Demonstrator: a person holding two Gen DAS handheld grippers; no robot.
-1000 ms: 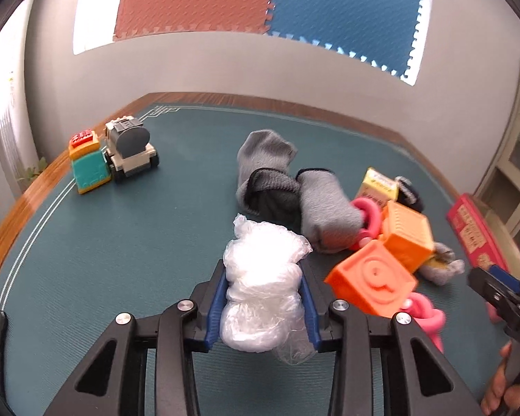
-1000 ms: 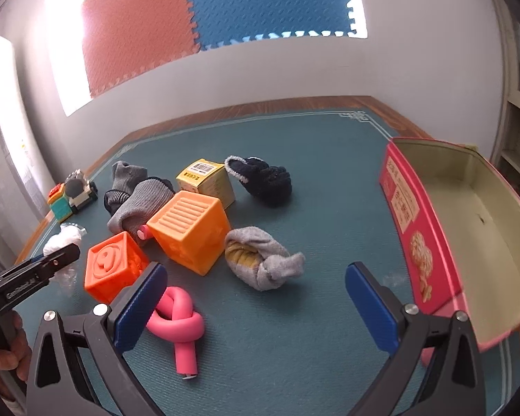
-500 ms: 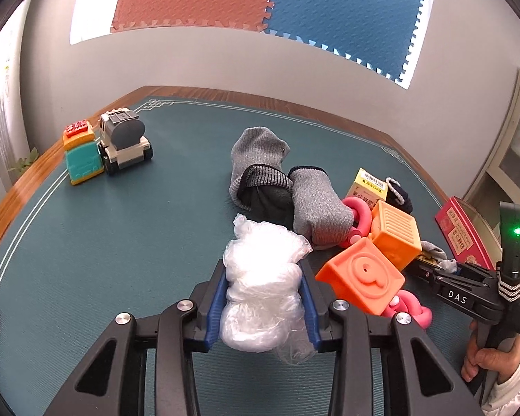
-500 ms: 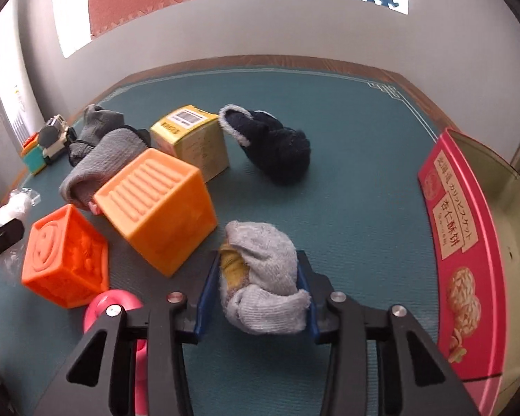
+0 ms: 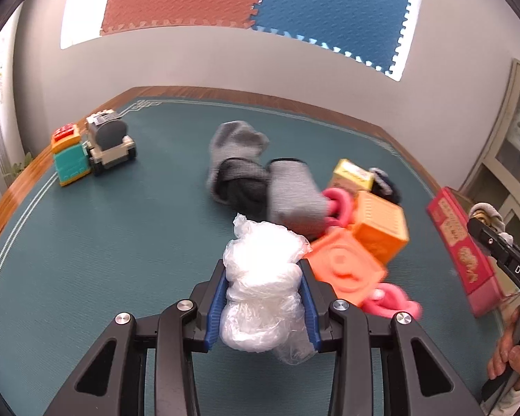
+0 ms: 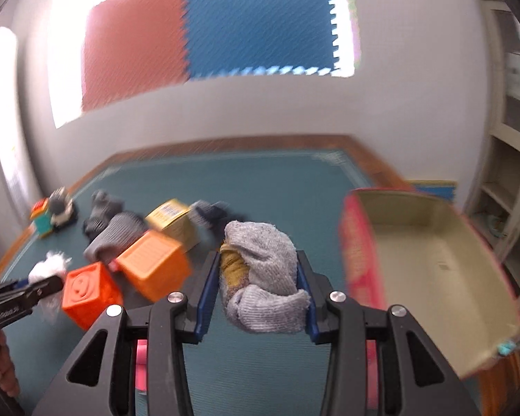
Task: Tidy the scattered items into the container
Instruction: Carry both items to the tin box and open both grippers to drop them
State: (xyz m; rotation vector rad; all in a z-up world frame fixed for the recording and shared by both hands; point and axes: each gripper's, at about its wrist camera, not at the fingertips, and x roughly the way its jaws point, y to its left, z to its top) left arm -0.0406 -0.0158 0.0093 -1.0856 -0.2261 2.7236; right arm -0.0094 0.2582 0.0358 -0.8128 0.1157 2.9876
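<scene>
Sock ball [image 6: 263,277] pinched betw right claw [image 6: 258,289] pads.

Both wrist cams look fwd, low over mat, sharing orange blocks [image 5: 379,222].

balled grey sock [image 6: 263,274], crumpled plastic [image 5: 261,291], both clamped

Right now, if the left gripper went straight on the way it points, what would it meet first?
Probably the grey sock, lying just beyond the plastic bag that the left gripper holds; the orange block sits close to the right. Depth is uncertain.
</scene>
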